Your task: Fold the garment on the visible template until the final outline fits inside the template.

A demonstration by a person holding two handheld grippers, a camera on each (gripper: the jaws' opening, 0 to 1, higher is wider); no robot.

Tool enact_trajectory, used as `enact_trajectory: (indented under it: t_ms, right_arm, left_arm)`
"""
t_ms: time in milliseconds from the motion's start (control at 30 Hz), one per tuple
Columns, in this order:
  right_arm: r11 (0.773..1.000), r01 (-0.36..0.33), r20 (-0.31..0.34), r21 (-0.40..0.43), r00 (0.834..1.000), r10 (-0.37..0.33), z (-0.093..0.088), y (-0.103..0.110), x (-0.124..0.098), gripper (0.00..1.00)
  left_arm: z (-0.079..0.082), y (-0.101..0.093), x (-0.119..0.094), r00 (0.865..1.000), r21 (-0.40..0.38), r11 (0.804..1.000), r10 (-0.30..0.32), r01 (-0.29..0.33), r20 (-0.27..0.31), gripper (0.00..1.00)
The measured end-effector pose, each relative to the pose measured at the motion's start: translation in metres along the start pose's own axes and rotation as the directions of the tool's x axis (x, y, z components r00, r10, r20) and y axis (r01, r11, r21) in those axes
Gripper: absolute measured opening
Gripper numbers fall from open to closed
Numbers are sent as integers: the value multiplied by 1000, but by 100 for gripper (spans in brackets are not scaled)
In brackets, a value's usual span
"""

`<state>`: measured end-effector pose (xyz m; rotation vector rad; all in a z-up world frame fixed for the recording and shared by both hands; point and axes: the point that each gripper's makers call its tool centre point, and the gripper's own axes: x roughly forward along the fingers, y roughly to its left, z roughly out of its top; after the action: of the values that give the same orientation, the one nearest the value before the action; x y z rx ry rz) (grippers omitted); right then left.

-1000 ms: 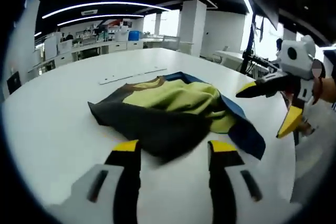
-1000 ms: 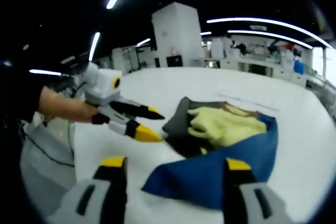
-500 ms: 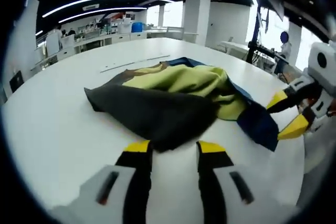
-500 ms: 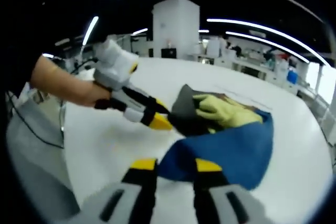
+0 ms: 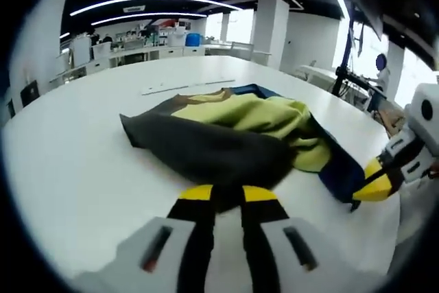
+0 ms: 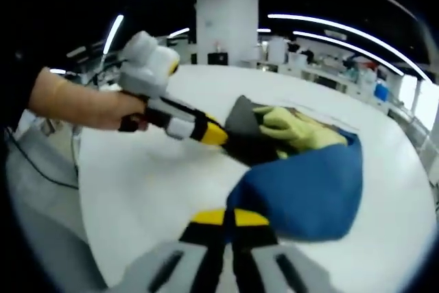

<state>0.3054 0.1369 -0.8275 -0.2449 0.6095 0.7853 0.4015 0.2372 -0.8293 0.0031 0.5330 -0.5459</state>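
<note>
A crumpled garment (image 5: pixel 226 145) in dark grey, yellow-green and blue lies on the white table (image 5: pixel 68 169). In the left gripper view my left gripper (image 5: pixel 226 194) is shut on the garment's near dark grey edge. At the right of that view, my right gripper (image 5: pixel 371 189) pinches the blue edge. In the right gripper view my right gripper (image 6: pixel 230 218) is shut on the near hem of the blue part of the garment (image 6: pixel 309 190). My left gripper (image 6: pixel 211 134), held by a hand (image 6: pixel 82 104), grips the dark grey part. A thin pale template strip (image 5: pixel 186 87) lies beyond the garment.
The table's rounded edge (image 6: pixel 89 238) runs close to both grippers. A cable (image 6: pixel 41 169) hangs beside the table. A black stand (image 5: pixel 337 66) rises past the far right edge. Desks and a white column (image 5: pixel 269 29) stand in the background.
Both grippers have gone from open to shut. The left closed on the dark grey edge and the right closed on the blue hem. The blue part has bunched up slightly.
</note>
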Motion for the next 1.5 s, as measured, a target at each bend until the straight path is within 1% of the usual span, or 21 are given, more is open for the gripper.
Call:
enact_trajectory:
  t_ms: [67,200,267,300,333,400,467,500,600,667,700,767,867,900,933,1033,1167,1333,1367,1433,1500]
  right_arm:
    - [1000,-4,4,26,1000,4,0,-1,-2,0]
    - [999,-5,13,44,1000,4,2,-4,-6,0]
    - [999,-12,20,49,1000,11,6,-6,-12,0]
    - [999,-6,28,42,1000,5,8,-8,-15,0]
    - [999,7,38,36,999,-9,11,-11,-19,0]
    - [999,28,46,33,998,-30,16,-18,-28,0]
    - [998,52,62,40,997,-55,21,-25,-37,0]
    - [996,68,67,52,995,-71,24,-30,-43,0]
    - [993,80,77,87,993,-86,28,-36,-55,0]
    - [987,87,80,136,992,-98,30,-43,-61,0]
    - [983,93,81,156,991,-106,31,-48,-66,0]
    - [980,116,84,159,988,-130,33,-58,-73,0]
    - [975,147,75,167,984,-161,35,-71,-81,0]
    - [967,171,47,190,982,-183,31,-79,-85,0]
    - [960,188,26,209,980,-198,28,-84,-87,0]
    - [952,205,42,226,975,-220,29,-98,-94,0]
    - [944,249,27,215,965,-261,26,-117,-104,0]
    - [922,323,-3,213,944,-330,20,-150,-116,0]
    - [914,349,-18,208,935,-353,17,-160,-119,0]
    - [897,386,-38,216,921,-388,12,-172,-124,0]
    - [893,400,-51,206,916,-399,9,-184,-126,0]
  left_arm:
    - [0,-1,0,1000,11,1000,-11,11,-10,0]
    - [7,-3,-6,1000,22,1000,-13,12,4,0]
    - [12,-4,-8,1000,20,1000,-12,12,14,0]
    - [16,-4,-9,999,-12,1000,-20,21,30,0]
    - [19,-3,-12,999,-23,999,-26,27,42,0]
    - [27,-3,-21,998,-42,999,-15,18,64,0]
    - [28,-2,-28,998,-57,998,-11,14,63,0]
    - [29,0,-30,998,-57,998,-6,10,66,0]
    - [29,6,-38,998,-52,999,8,-5,57,0]
    - [33,5,-45,998,-51,999,15,-12,66,0]
    - [33,11,-48,998,-51,999,21,-18,66,0]
    - [36,15,-53,997,-53,998,29,-26,69,0]
    - [40,20,-62,996,-123,992,27,-16,89,0]
    - [41,24,-66,995,-134,991,36,-23,98,0]
    - [41,27,-69,994,-138,990,44,-30,100,0]
    - [39,39,-77,992,-145,987,82,-67,100,0]
    - [35,55,-87,988,-159,981,129,-113,90,0]
    - [30,79,-97,977,-180,967,198,-182,77,0]
    - [27,88,-99,971,-194,958,229,-213,65,0]
    - [27,96,-99,967,-193,954,246,-231,62,0]
    - [23,107,-99,962,-209,945,269,-254,47,0]
